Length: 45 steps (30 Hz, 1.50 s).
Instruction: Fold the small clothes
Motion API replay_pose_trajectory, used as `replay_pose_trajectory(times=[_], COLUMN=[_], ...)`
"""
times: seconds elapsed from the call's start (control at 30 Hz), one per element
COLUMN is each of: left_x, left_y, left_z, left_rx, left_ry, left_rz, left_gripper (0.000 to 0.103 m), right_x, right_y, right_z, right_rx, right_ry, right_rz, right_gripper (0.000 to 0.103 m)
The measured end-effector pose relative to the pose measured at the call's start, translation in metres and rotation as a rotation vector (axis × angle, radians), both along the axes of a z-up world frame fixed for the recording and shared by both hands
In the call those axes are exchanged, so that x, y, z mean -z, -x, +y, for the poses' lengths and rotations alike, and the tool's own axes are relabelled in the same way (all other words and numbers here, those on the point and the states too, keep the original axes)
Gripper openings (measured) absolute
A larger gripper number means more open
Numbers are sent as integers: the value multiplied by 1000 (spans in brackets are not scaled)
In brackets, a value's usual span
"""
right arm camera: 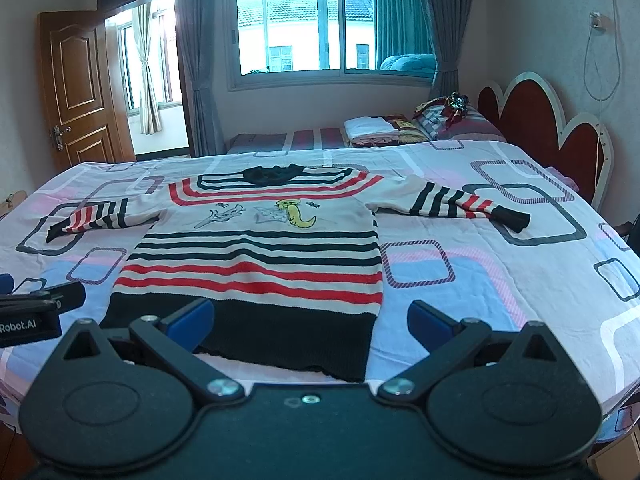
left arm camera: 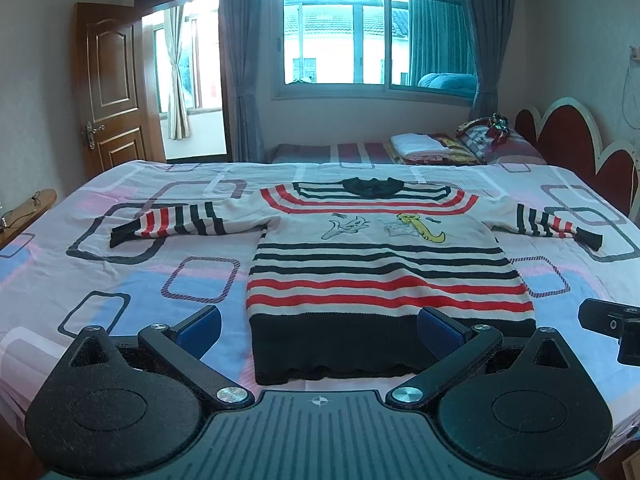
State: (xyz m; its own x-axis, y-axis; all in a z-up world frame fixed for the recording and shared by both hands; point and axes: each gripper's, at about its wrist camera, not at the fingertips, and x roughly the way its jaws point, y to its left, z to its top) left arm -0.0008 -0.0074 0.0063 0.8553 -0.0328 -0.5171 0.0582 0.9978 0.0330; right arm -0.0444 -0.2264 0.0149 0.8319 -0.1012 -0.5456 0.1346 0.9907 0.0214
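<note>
1. Left gripper (left arm camera: 318,330): jaws spread wide, blue pads (left arm camera: 200,326) far apart at the bottom of the frame, nothing between them but air. They straddle the dark hem of the sweater; contact with the cloth cannot be judged.
2. Right gripper (right arm camera: 312,320): likewise wide open and holding nothing. Its left pad sits in front of the hem band, its right pad over bare sheet just beyond the sweater's lower right corner.
3. Sweater (left arm camera: 380,264): small knit, cream with red and black stripes, black collar, cartoon figures on the chest. Lies flat, face up, centre of frame in both views, hem toward the cameras, both sleeves stretched out to left and right.
4. Bedsheet (left arm camera: 120,264): pale, printed with rounded rectangles in pink, blue and grey; the sweater rests on it.
5. Each gripper shows in the other's view: dark body at the right edge of the left view, at the left edge of the right view.
6. Background, upper frame: window (right arm camera: 332,28) with grey curtains, wooden door (left arm camera: 108,92) upper left, red scalloped headboard (right arm camera: 552,120) right, folded pile (left arm camera: 418,146) on a second bed.
</note>
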Motion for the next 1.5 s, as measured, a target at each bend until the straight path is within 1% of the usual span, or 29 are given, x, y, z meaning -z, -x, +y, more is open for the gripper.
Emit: replay_pose_trajectory(times=[1.5], left_x=[0], left_y=[2], left_z=[2], left_rx=[-1], left_ry=[6], left_rz=[-1], left_gripper=[103], right_x=[0], right_y=[0], right_z=[6], right_rx=[-17], right_ry=[5], right_rz=[-2], right_gripper=[103])
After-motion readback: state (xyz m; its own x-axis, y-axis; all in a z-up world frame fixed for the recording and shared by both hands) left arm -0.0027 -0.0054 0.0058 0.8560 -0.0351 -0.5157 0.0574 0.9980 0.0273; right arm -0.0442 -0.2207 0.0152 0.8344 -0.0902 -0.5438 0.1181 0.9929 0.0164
